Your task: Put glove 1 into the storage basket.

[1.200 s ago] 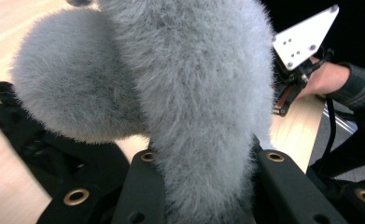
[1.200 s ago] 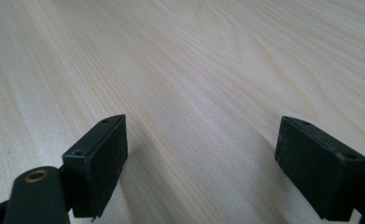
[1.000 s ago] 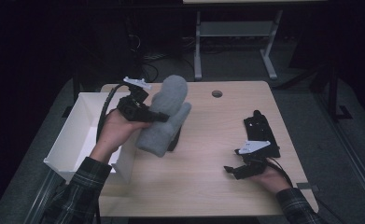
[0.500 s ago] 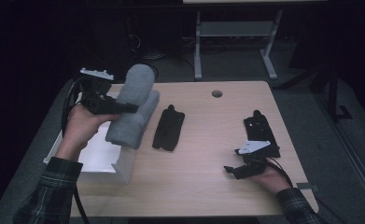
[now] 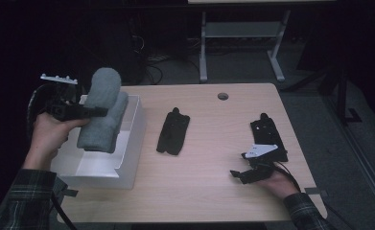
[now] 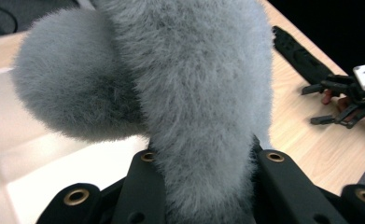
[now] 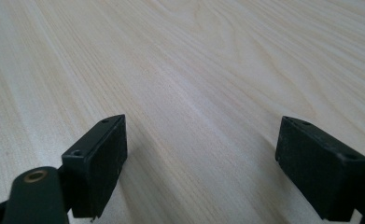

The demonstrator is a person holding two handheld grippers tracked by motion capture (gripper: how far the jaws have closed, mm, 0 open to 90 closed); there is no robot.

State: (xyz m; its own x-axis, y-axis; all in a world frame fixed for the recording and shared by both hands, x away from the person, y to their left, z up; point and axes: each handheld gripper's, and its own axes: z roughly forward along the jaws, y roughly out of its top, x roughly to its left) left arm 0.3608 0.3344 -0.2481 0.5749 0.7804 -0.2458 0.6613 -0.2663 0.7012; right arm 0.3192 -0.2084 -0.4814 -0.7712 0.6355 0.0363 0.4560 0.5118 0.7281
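Now the fuzzy grey slipper (image 5: pixel 101 115) hangs above the white box (image 5: pixel 127 165) at the left edge of the table (image 5: pixel 214 191); a second ago I had it over the middle of the table, beside the black slipper (image 5: pixel 173 132), and half a second ago only at the box's near wall. My left gripper (image 5: pixel 87 112) has its jaws clamped on the slipper's plush body, squeezing it between the pads, as the left gripper view shows with the box floor pale beneath. So the carry looks done, and I judge that lowering and letting go is what remains. My right gripper (image 5: pixel 245 175) has not budged: it rests low at the table's right side, jaws spread wide with nothing but bare wood between them, near another black slipper (image 5: pixel 269 136).
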